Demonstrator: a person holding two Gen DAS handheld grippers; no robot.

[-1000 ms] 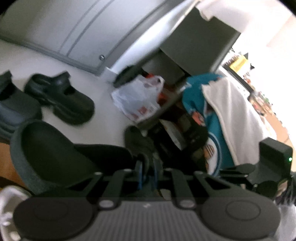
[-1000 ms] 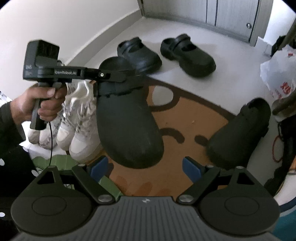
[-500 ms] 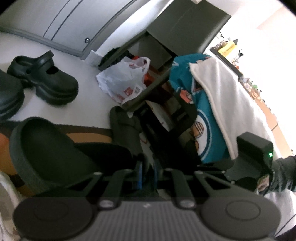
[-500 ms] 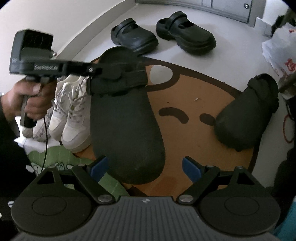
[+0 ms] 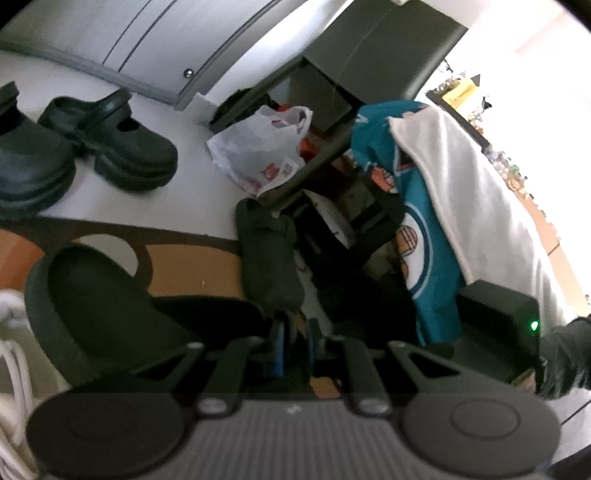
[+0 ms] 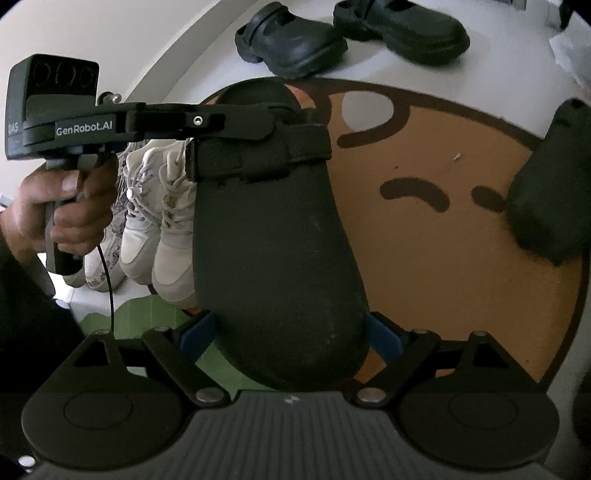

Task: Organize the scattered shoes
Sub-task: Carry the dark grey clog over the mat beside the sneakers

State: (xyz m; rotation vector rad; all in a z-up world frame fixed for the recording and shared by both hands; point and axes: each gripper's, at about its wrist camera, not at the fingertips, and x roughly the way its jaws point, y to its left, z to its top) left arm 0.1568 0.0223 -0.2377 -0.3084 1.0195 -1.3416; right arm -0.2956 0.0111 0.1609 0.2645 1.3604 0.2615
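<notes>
My left gripper (image 6: 255, 125) is shut on the strap edge of a dark felt clog (image 6: 277, 240), which hangs just above the round brown rug (image 6: 424, 266). In the left wrist view the same clog (image 5: 92, 295) fills the lower left, and the left gripper (image 5: 295, 332) has its blue pads nearly together. My right gripper (image 6: 290, 330) stands open, pointing steeply down, and the clog's toe lies between its fingers. The matching clog (image 6: 546, 184) lies at the rug's right edge (image 5: 269, 258).
White sneakers (image 6: 162, 221) stand in a row left of the held clog, beside a green mat (image 6: 147, 314). Two black chunky clogs (image 6: 291, 40) (image 6: 402, 22) sit on the pale floor beyond. A plastic bag (image 5: 258, 147), dark furniture and a teal cloth (image 5: 424, 229) crowd the right.
My right gripper came down over the held clog, so its toe now sits between the open fingers. The left gripper lowered the clog slightly beside the sneakers.
</notes>
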